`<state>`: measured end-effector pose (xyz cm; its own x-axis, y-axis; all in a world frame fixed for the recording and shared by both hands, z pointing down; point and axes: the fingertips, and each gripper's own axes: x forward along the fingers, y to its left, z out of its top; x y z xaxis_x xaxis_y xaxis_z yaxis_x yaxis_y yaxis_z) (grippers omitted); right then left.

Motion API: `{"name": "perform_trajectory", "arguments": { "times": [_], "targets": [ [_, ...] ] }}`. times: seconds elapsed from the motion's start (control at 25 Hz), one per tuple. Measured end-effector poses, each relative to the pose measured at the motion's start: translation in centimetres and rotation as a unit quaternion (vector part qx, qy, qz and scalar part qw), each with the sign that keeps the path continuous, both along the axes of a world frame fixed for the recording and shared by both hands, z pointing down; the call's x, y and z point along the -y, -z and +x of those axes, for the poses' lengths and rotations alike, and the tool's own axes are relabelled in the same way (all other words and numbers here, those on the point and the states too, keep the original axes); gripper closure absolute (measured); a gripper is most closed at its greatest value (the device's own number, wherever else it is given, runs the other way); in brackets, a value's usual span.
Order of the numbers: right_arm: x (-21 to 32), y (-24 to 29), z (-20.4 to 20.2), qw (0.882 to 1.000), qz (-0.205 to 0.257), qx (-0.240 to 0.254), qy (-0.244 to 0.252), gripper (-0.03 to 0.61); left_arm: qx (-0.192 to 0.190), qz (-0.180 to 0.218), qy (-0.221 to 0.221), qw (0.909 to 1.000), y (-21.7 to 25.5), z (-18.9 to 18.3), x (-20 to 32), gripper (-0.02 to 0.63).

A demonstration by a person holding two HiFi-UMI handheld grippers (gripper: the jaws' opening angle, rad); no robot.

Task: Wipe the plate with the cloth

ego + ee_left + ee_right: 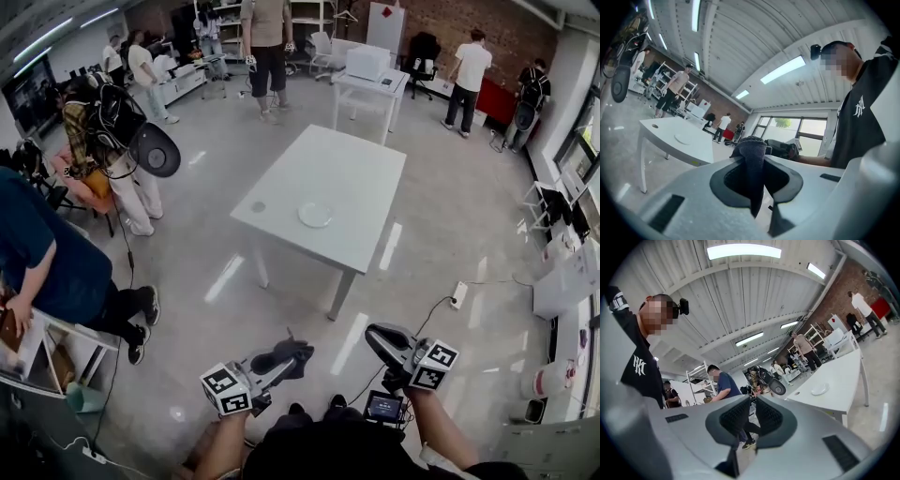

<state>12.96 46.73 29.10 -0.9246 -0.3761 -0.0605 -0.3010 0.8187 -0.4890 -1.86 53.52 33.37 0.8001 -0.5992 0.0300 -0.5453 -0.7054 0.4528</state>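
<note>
Up close, pinching a dark grey fabric cloth (753,161) in the left gripper (292,354), right gripper (751,416) pressed together on nothing, well apart from the round white plate (315,215) on the white rectangular table (361,173); might drop it, gripped by one fold.

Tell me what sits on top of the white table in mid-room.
A white plate lies on the table, with a small round grey mark beside it; the surface under the plate is covered.
</note>
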Motion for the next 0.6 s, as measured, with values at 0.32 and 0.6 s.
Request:
{"name": "perform_trajectory", "arguments": {
  "times": [0.32, 0.6],
  "targets": [
    [-1.0, -0.4, -3.6, 1.0, 0.006, -0.01, -0.005, 0.509, -0.016, -0.02, -0.013, 0.9996, -2.1, -3.6, 0.4, 0.563],
    [2.3, -2.5, -4.1, 1.0, -0.018, -0.013, -0.007, 0.497, -0.002, -0.032, -0.032, 0.999, -4.0, -5.2, 3.9, 0.563]
  ]
}}
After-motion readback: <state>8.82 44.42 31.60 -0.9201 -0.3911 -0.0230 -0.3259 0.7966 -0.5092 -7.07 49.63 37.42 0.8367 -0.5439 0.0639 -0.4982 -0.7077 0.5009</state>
